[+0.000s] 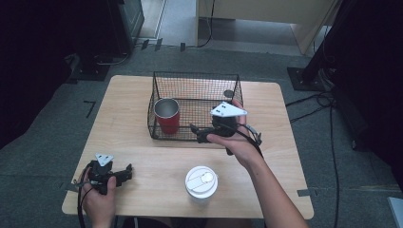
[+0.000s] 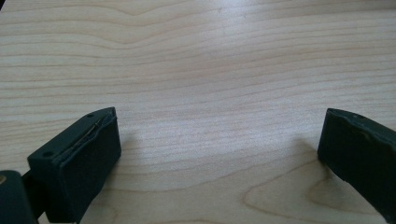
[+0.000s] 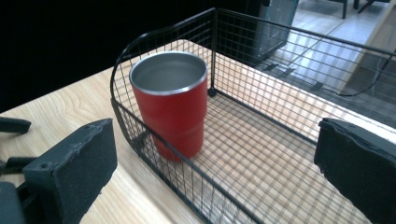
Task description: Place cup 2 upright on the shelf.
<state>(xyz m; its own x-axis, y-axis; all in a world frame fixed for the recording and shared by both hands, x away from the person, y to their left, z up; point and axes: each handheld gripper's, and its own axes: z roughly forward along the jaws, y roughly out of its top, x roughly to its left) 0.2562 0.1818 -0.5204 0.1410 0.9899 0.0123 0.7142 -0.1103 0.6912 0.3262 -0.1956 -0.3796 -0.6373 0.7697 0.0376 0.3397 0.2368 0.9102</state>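
1. At the left, the left gripper (image 1: 127, 174) rests low over the near-left corner of the bench (image 1: 133, 142), released; in its own view the jaws stand wide apart over bare wood with nothing between them.
2. The red tumbler (image 1: 167, 115) stands upright inside the wire basket (image 1: 197, 78), in its left part close to the left wall, open mouth up. If the job is to load the basket, I judge this part done.
3. The white lidded cup (image 1: 201, 182) stands on the bench nearer the person, well apart from the basket and touched by neither gripper; it looks like what is left to handle.
4. At the right, the right gripper (image 1: 196, 132) hovers at the basket's near edge, pointing left toward the tumbler, released and holding nothing; in its own view the jaws gape with the tumbler beyond them.
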